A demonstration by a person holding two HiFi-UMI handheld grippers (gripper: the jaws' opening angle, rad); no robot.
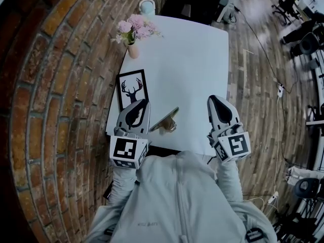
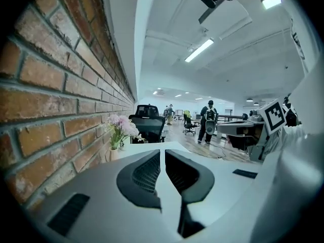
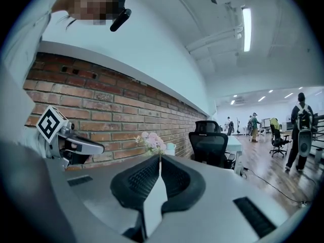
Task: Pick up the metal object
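Note:
The metal object [image 1: 165,121], a shiny slanted plate on a small base, stands near the front edge of the white table [image 1: 187,70]. It lies between my two grippers and just right of the left one. My left gripper [image 1: 144,104] hovers beside it with its jaws shut and nothing in them. My right gripper [image 1: 213,99] is further right over the table's front, also shut and empty. Both gripper views look level across the room, with the left gripper [image 2: 163,154] and the right gripper [image 3: 160,158] each showing jaw tips together. The metal object is hidden in both of these views.
A framed deer picture [image 1: 132,89] lies just beyond the left gripper. A vase of pink flowers [image 1: 132,32] and a white jar [image 1: 147,6] stand at the far left. A brick wall [image 1: 55,85] runs along the left. A black office chair [image 3: 210,146] stands past the table's far end.

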